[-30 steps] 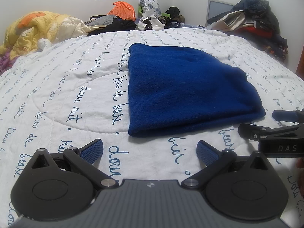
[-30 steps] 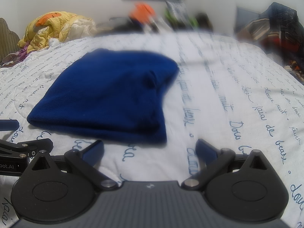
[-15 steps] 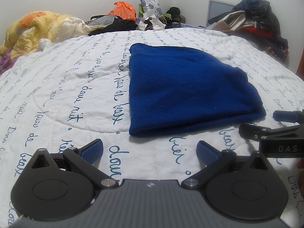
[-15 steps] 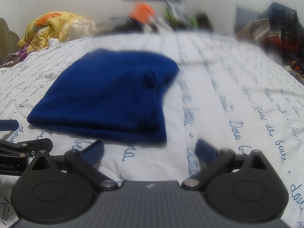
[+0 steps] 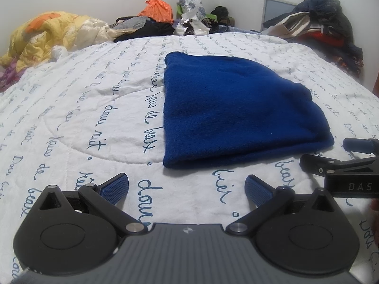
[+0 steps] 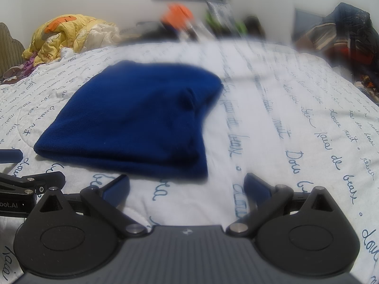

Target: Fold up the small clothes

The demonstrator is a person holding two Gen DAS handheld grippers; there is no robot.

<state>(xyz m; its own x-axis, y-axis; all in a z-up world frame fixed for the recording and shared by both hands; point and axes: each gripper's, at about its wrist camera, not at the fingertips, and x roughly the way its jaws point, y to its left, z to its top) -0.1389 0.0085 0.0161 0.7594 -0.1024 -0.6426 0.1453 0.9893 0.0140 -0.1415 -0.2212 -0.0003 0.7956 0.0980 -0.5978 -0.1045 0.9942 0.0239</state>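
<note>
A dark blue fleece garment (image 5: 236,113) lies folded flat on the white bedspread with blue script (image 5: 83,118). It also shows in the right wrist view (image 6: 132,123). My left gripper (image 5: 187,187) is open and empty, just short of the garment's near edge. My right gripper (image 6: 187,187) is open and empty, near the garment's near right corner. Each gripper shows at the edge of the other's view: the right one (image 5: 355,158) at the right, the left one (image 6: 21,172) at the left.
A yellow quilt (image 5: 42,37) is bunched at the far left. Piled clothes and bags (image 5: 170,21) line the far edge of the bed. A heap of dark and red clothes (image 5: 324,28) sits at the far right.
</note>
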